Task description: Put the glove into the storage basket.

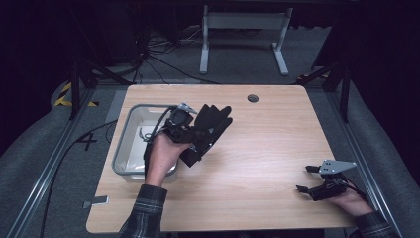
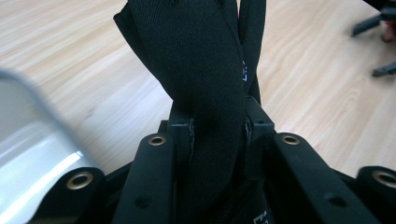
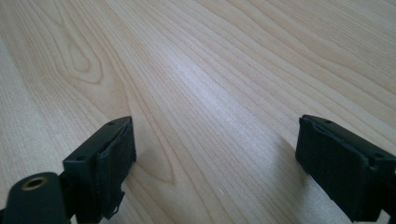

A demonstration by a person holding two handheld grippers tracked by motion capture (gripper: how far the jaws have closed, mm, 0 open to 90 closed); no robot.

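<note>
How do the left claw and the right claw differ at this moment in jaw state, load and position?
The left claw is shut on a black glove; the right claw stands open with nothing between its jaws. The left claw is beside the metal tray at the table's left; the right claw sits low near the table's right edge. Both have black jaws and are hand-held.

My left tongs (image 1: 198,130) are raised and clamped tight (my fist wrapped round the handle); my right tongs (image 1: 308,178) rest low, jaws wide apart, pointing left.
</note>
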